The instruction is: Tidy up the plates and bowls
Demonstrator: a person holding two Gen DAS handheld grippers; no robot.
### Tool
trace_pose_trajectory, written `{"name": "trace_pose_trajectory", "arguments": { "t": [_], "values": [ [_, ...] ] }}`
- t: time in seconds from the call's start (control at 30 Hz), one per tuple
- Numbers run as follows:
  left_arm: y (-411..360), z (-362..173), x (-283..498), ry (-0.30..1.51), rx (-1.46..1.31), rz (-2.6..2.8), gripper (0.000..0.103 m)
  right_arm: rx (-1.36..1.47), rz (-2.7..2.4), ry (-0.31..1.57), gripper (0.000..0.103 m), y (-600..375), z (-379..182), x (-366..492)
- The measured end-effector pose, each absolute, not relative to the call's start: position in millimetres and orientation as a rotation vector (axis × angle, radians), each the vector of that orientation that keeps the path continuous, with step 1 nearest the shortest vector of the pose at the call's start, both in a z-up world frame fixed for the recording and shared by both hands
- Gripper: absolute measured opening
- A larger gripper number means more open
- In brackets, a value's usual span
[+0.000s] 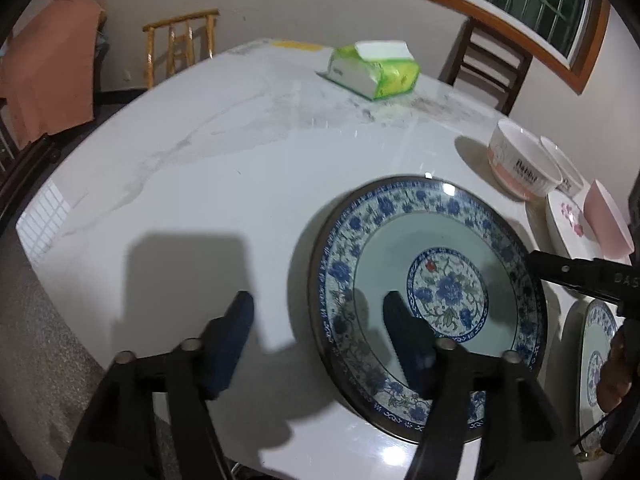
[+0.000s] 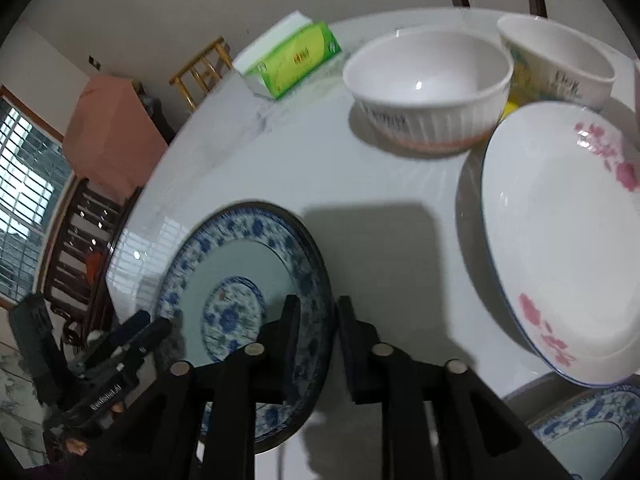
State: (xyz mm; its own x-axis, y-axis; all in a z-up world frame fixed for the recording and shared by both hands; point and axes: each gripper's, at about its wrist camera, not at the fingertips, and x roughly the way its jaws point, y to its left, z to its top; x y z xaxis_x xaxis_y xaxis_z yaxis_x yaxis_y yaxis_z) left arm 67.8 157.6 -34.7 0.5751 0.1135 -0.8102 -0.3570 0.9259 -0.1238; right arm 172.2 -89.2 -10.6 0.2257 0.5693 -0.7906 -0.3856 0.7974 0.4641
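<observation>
Bowls (image 2: 428, 92) behind plates (image 2: 560, 240) on table (image 2: 312, 168)

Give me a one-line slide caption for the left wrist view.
Open left tongs straddle the rim of a blue flowered plate on the white table, bowls and a tissue pack beyond.

Left tongs (image 1: 320, 312) angle downward with jaws spread wide; right tongs (image 2: 318, 312) angle downward, jaws slightly parted.

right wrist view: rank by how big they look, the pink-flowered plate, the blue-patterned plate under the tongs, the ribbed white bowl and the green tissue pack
1. pink-flowered plate
2. blue-patterned plate, partly hidden by the tongs; both plates sit near the camera, so their order is unsure
3. ribbed white bowl
4. green tissue pack, farthest away, so it may only look smallest
</observation>
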Motion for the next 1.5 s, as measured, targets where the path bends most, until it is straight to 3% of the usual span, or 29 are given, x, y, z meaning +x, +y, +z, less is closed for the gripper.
{"name": "trace_pose_trajectory", "arguments": {
  "t": [0.33, 0.53, 0.63, 0.77, 0.93, 1.2, 1.27, 1.33, 1.43, 1.5],
  "values": [
    [120, -5, 39, 0.861, -0.194, 0.187, 0.071, 0.382, 0.717, 1.007, 0.024, -188, 58, 77],
    [42, 15, 36, 0.872, -0.064, -0.087, 0.08, 0.263, 0.499, 0.92, 0.041, -286, 91, 1],
    [8, 16, 43, 0.881, -0.031, -0.179, 0.082, 0.248, 0.347, 0.94, 0.041, -327, 76, -2],
    [-28, -2, 69, 0.984, -0.03, -0.277, 0.082, 0.435, 0.302, 1.002, 0.041, -365, 34, 10],
    [-40, -25, 91, 1.101, -0.09, -0.312, 0.082, 0.526, 0.291, 1.04, 0.041, -377, 0, 19],
    [-58, -37, 103, 1.131, -0.038, -0.298, 0.082, 0.617, 0.353, 1.069, 0.041, -384, -30, 38],
    [-57, -41, 105, 1.143, -0.042, -0.295, 0.079, 0.628, 0.366, 1.074, 0.041, -384, -34, 41],
    [-56, -45, 109, 1.161, -0.054, -0.303, 0.067, 0.628, 0.374, 1.08, 0.041, -381, -36, 43],
    [-60, -45, 109, 1.153, -0.044, -0.317, 0.057, 0.643, 0.383, 1.095, 0.041, -381, -40, 45],
    [-63, -44, 109, 1.155, -0.034, -0.323, 0.056, 0.656, 0.392, 1.098, 0.041, -380, -41, 47]
  ]
}}
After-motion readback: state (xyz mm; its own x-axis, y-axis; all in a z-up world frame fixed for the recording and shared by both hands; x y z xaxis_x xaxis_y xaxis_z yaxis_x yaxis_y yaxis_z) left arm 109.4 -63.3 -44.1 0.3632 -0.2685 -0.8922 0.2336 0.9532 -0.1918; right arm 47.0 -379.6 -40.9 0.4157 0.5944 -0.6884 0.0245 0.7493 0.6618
